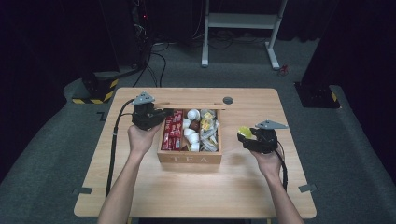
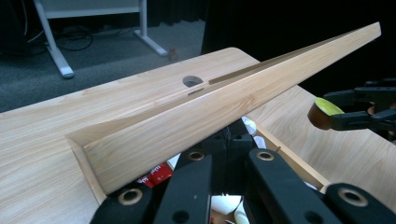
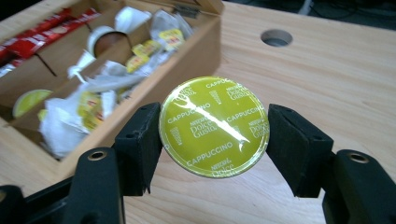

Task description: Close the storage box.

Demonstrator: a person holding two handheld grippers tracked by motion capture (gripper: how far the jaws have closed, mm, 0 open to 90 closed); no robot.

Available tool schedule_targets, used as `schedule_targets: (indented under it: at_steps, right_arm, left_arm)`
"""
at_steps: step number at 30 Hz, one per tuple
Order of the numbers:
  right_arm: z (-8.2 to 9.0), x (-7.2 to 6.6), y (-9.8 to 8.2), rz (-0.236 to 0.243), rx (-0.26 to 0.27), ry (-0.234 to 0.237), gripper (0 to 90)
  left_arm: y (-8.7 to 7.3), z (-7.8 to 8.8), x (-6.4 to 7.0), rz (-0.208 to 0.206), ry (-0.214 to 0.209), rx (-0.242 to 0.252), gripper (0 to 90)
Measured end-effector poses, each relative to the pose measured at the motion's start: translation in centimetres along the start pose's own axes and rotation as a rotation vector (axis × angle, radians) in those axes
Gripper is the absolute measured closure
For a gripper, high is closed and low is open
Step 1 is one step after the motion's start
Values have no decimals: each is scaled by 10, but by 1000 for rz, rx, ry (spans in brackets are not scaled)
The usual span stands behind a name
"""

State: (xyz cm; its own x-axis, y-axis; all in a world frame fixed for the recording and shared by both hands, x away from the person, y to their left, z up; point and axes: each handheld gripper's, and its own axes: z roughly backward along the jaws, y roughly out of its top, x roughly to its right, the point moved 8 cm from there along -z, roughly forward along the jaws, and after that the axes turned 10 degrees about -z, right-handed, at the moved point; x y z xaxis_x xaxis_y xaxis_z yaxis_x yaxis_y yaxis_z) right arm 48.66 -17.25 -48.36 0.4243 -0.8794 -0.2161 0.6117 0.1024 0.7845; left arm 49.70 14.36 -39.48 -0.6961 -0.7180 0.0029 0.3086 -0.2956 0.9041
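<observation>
right claw (image 3: 215,128) pinched cappuccino capsule (image 3: 214,126) | left claw (image 2: 224,172) clamped raised lid (image 2: 233,102) of tea box (image 1: 189,158) | risk: capsule could slip; lid could drop shut

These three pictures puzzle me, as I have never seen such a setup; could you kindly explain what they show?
No machine moves here: a person holds a two-jaw tool in each hand at a wooden table. The high view looks down from above; the other two pictures come from cameras riding on each tool, looking along its black jaws. On the table stands a wooden box marked TEA, filled with red sachets, white cups and packets. The left tool grips the raised lid, holding it open. The right tool holds a yellow-green capsule labelled cappuccino, to the right of the box and outside it.
</observation>
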Motion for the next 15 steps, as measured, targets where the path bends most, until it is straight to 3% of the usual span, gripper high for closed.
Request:
schedule_targets:
  at_steps: [5,15]
  right_arm:
    - [-3,11,-6,-5,-16,-45,375]
    - [-17,25,-20,-17,-52,-83,375]
  left_arm:
    - [-1,0,1,4,-8,7,900]
    - [-3,0,2,0,-5,6,900]
